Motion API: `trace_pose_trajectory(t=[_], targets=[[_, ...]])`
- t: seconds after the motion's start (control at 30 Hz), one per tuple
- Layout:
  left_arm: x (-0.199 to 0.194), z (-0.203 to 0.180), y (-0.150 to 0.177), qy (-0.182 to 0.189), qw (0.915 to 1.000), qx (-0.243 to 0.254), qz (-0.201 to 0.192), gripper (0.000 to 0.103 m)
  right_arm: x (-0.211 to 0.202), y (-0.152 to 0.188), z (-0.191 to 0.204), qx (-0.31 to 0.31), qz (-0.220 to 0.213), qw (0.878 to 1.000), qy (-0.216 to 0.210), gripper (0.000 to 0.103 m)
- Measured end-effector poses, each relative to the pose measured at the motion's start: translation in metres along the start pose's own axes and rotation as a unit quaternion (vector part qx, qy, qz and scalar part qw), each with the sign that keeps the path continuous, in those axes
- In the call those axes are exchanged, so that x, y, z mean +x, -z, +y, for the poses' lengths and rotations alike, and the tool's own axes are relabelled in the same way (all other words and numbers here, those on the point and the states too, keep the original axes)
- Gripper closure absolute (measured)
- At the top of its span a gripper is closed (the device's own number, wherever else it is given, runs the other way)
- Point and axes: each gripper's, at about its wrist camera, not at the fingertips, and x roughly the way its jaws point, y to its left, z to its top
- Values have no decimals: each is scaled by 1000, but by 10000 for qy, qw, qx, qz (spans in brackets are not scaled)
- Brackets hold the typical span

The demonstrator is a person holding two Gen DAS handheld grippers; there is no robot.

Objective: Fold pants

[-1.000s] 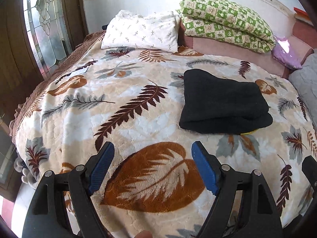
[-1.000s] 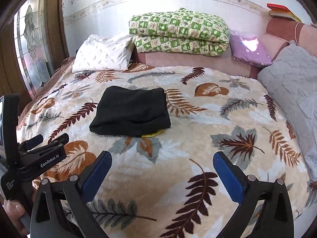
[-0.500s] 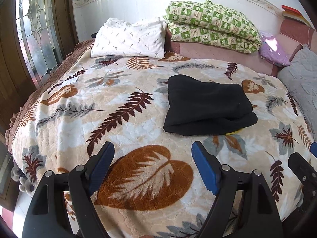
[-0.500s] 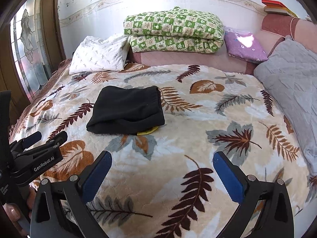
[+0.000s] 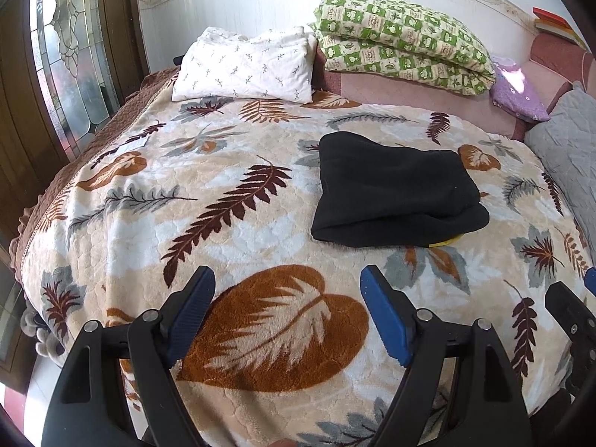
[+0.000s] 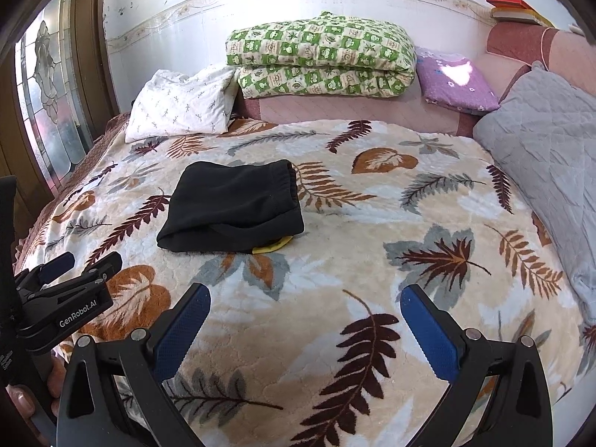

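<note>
A: While both tools hover over the leaf-print blanket (image 5: 260, 201), where are the pants (image 5: 395, 193)?
B: Folded, ahead of the left gripper (image 5: 287, 316), slightly to its right (yellow bit at the near edge).
A: Jaws?
B: Left wide, empty. Right gripper (image 6: 303, 331) wide, empty; pants ahead-left.

Bed (image 6: 372, 260) under leaf-print blanket (image 5: 242, 242), folded black pants (image 5: 395, 201) lying mid-blanket, white pillow (image 5: 246, 67), green quilt (image 6: 320, 59), purple cushion (image 6: 454, 78) at head, grey quilt (image 6: 551, 141) along right edge
</note>
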Motion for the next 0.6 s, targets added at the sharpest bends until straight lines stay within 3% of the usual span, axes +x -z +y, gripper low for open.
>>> trace_pose_trajectory(t=[0.43, 0.6], targets=[[12, 1, 6, 39, 9996, -87, 256, 22, 12, 13, -3, 73, 161, 9998, -21, 0], [13, 1, 4, 39, 9996, -122, 263, 22, 13, 11, -1, 34, 226, 9995, 235, 0]])
